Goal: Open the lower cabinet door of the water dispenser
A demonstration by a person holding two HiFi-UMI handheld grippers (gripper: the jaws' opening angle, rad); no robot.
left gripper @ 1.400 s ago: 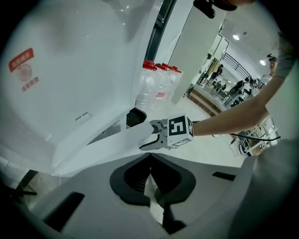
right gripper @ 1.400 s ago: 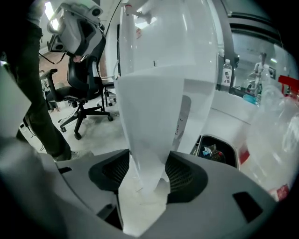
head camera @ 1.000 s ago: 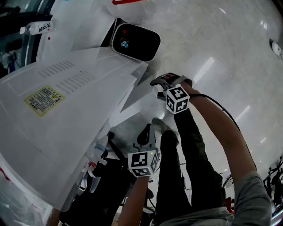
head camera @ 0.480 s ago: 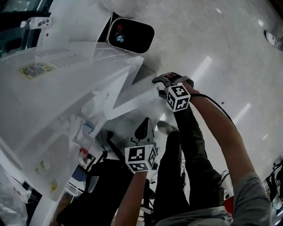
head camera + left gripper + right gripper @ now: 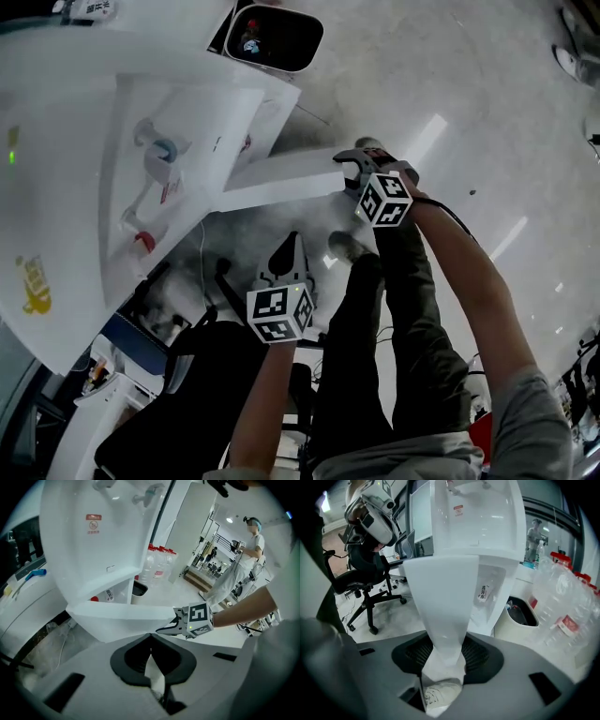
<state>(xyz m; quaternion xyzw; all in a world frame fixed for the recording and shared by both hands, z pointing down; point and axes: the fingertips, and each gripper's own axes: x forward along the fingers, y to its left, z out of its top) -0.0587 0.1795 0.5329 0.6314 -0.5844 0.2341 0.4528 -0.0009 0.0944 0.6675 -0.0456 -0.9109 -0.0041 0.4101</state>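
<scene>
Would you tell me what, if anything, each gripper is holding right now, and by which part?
The right gripper clamps the cabinet door by its free edge, jaws just closing on it. The left gripper is shut, empty.

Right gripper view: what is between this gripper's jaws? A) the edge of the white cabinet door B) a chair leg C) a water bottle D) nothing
A: the edge of the cabinet door runs down between the jaws of the right gripper, which have just been closing on it.
</scene>
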